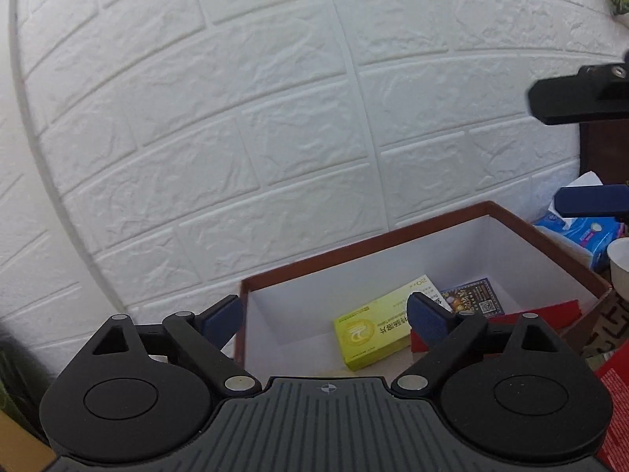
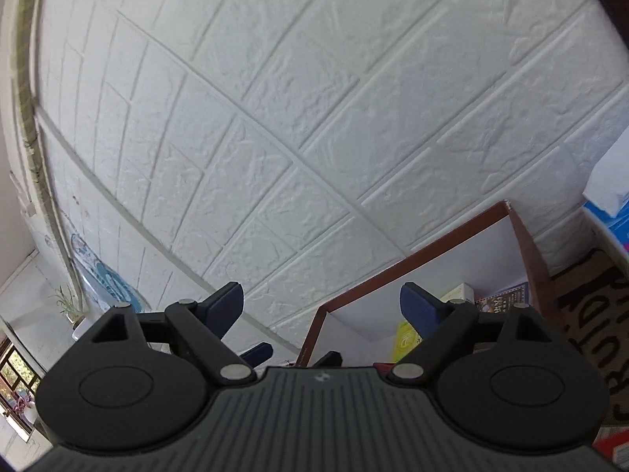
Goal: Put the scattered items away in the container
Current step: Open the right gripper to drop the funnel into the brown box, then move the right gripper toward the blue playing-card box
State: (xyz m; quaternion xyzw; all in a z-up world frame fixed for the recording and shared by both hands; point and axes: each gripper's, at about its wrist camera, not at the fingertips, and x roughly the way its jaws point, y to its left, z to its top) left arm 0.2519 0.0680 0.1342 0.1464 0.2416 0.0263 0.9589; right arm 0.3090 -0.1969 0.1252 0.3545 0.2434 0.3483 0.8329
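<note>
A brown box with white inner walls (image 1: 393, 236) stands against the white brick wall. Inside lie a yellow-green packet (image 1: 377, 326), a dark printed packet (image 1: 473, 301) and a red flat item (image 1: 546, 314). My left gripper (image 1: 324, 316) is open and empty, raised over the box's near left corner. My right gripper (image 2: 320, 308) is open and empty, also raised, with the box's rim (image 2: 412, 255) to its right. The right gripper's fingers (image 1: 589, 200) show at the right edge of the left wrist view. The left gripper's fingertips (image 2: 257, 354) show low in the right wrist view.
A blue tissue pack (image 1: 582, 234) and a white cup (image 1: 619, 271) sit right of the box. A brown printed box (image 2: 589, 314) stands right of the container. A red packet (image 1: 615, 401) lies at the lower right. The brick wall (image 1: 236, 118) is close behind.
</note>
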